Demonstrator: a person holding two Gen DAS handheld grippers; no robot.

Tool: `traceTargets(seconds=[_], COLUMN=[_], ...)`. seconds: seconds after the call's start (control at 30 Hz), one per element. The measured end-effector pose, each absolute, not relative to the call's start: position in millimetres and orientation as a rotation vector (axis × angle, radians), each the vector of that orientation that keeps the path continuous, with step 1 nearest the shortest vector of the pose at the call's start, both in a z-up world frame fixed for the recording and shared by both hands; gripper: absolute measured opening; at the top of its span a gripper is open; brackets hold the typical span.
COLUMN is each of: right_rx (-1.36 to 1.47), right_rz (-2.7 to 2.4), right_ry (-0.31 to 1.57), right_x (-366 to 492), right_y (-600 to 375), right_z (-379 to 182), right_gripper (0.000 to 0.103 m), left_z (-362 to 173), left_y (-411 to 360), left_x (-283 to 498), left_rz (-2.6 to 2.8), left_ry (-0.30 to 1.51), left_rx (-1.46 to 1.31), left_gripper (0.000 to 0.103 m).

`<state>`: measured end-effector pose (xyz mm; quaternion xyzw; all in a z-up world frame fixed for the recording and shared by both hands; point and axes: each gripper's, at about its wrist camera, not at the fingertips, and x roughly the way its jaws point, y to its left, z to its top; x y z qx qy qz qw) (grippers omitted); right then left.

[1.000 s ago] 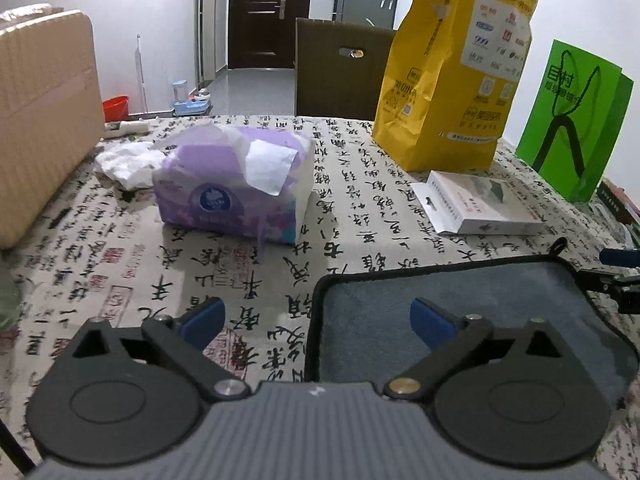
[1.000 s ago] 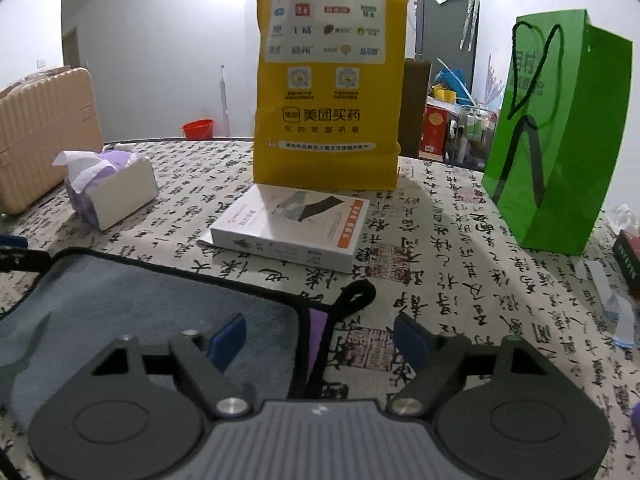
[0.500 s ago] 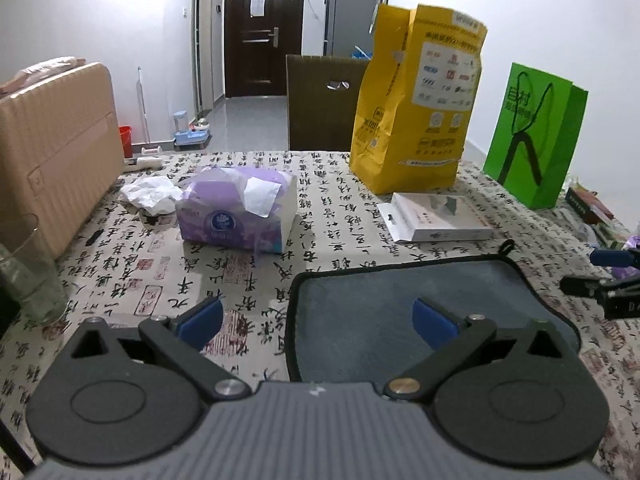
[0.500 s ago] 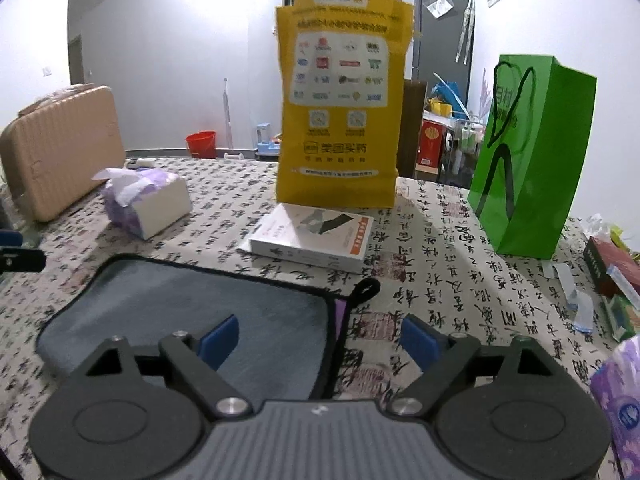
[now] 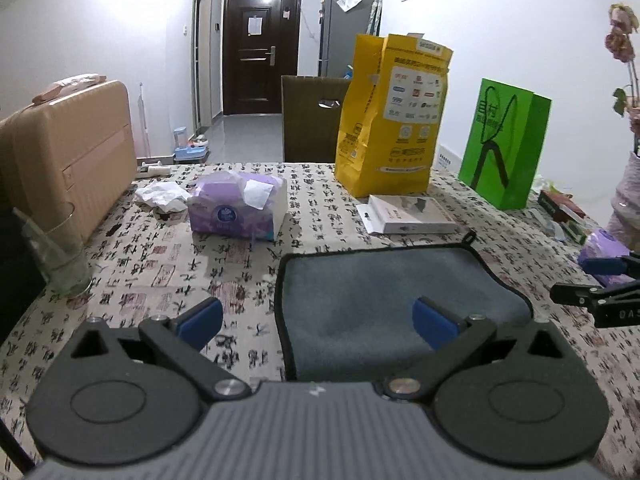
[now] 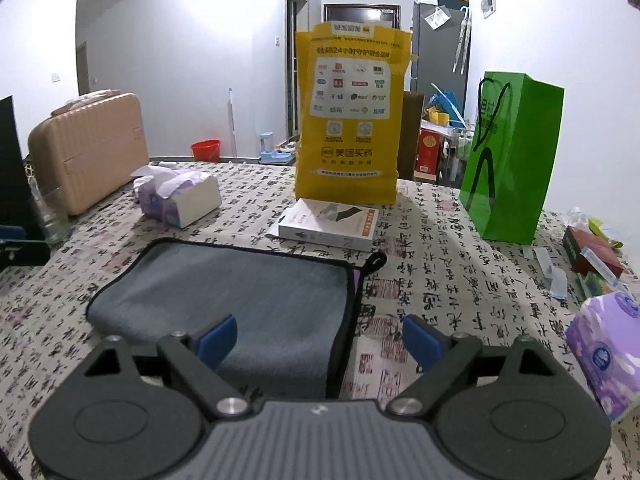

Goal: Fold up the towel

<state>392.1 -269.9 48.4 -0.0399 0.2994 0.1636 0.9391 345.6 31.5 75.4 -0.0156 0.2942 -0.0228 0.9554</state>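
Your left gripper [image 5: 316,318] and right gripper [image 6: 320,338] both gape wide — empty — above the folded grey towel [image 6: 244,296].

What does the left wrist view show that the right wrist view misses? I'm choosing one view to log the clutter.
Only the left wrist view shows the dark door and crumpled tissue. Only the right wrist view shows the red bucket and red box. Both show the grey towel, yellow bag, green bag and white box; each open hand-held gripper holds nothing.
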Motion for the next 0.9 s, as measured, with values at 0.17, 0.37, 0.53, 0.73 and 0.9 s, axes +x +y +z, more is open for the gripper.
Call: traceTargets(seconds=[0.17, 0.37, 0.53, 0.73, 0.9], right_rx=[-0.084, -0.081, -0.075, -0.069, -0.064], right_rz=[0.339, 0.345, 0.356, 0.364, 0.369], right_ry=[0.601, 0.594, 0.58, 0.572, 0.564], right_x=[365, 336, 315, 291, 272], right_y=[-269, -266, -264, -264, -264], right_z=[52, 55, 57, 56, 55], right_gripper=[0.09, 0.091, 0.091, 0.093, 0.093], left_z=[75, 78, 78, 76, 76], left_y=[31, 32, 31, 29, 26], left_x=[319, 289, 267, 243, 224], left_rz=[-0.051, -0.061, -0.067, -0.07, -0.075], left_ry=[0.588, 0.569, 0.558, 0.548, 0.532], left_rx=[-0.025, -0.041, -0.043, -0.049, -0.049], left_gripper=[0.103, 0.103, 0.103, 0.103, 0.103])
